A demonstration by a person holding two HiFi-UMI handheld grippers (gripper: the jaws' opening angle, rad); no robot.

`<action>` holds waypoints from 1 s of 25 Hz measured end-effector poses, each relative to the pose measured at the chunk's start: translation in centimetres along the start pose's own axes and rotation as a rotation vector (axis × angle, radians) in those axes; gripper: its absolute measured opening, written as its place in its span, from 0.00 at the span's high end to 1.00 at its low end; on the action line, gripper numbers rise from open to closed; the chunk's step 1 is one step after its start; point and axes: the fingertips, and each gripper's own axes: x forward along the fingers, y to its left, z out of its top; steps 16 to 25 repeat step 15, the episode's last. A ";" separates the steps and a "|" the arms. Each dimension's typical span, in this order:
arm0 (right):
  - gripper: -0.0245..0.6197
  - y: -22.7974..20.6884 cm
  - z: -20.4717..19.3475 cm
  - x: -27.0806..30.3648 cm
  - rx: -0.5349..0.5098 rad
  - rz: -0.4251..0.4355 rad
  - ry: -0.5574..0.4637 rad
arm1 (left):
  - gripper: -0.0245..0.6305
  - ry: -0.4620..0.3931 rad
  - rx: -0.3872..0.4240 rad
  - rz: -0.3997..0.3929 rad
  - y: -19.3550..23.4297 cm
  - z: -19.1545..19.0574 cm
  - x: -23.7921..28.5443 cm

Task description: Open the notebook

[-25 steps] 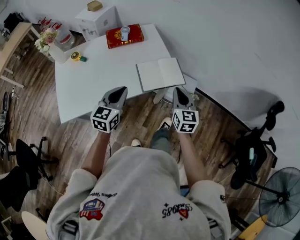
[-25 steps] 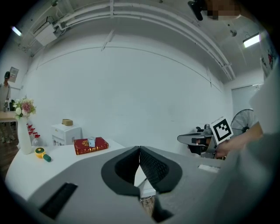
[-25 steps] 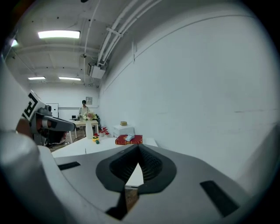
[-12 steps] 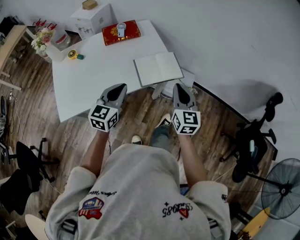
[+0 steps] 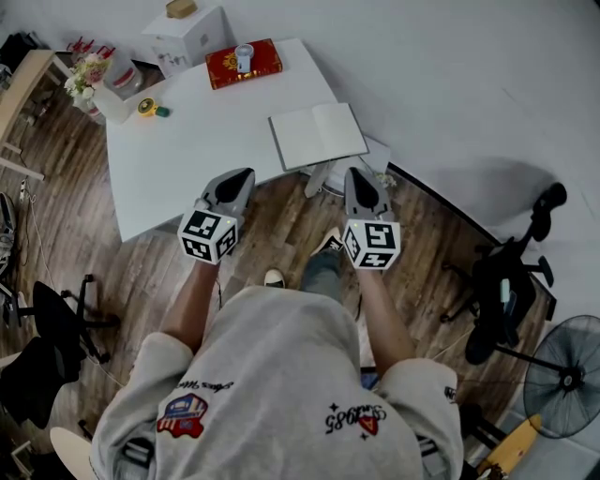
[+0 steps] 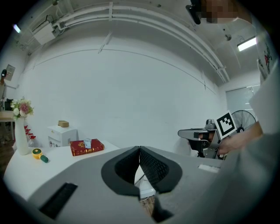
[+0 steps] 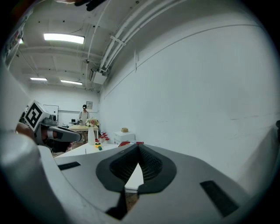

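Two tools up, one in each hand. My left tool (image 5: 246, 175) has its jaws pressed together, tips meeting, and nothing is between them. My right tool (image 5: 353, 174) is the same: jaws pressed together and empty. Both hang off the near edge of the worktop (image 5: 197, 159), over the wooden floor (image 5: 272, 234), touching nothing. On the white worktop I count one notebook (image 5: 317, 137): it lies open and flat, showing two pale pages, on the near right part of the worktop and close to its edge. It sits ahead of the gap between my tools, nearer the right one, and apart from both. At the far end there's one red book (image 5: 264, 60) with one small pale thing (image 5: 244, 56) on top. Left of that, off the worktop's far corner, is one white box (image 5: 192, 36) with one tan thing (image 5: 180, 8) on it. At the far left corner stands one vase (image 5: 111, 105) with flowers, and just beside it lies one small yellow round thing (image 5: 148, 108). One fan (image 5: 562, 375) stands on the floor, low on my right.
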 end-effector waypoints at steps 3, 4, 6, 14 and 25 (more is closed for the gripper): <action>0.96 0.2 0.2 0.0 0.018 0.006 -0.004 | 0.96 0.001 -0.002 0.002 0.1 0.0 -0.2; 0.96 0.3 0.4 -0.1 0.021 0.007 -0.005 | 0.96 0.001 -0.004 0.002 0.0 0.0 -0.2; 0.96 0.3 0.5 -0.3 0.021 0.011 -0.006 | 0.96 0.002 -0.007 0.002 -0.2 -0.1 -0.2; 0.96 -0.2 0.5 -0.2 0.043 0.007 -0.010 | 0.96 0.010 -0.018 0.001 -0.2 -0.5 0.3; 0.96 -0.3 0.5 -0.2 0.044 0.006 -0.010 | 0.96 0.010 -0.019 0.002 -0.2 -0.5 0.3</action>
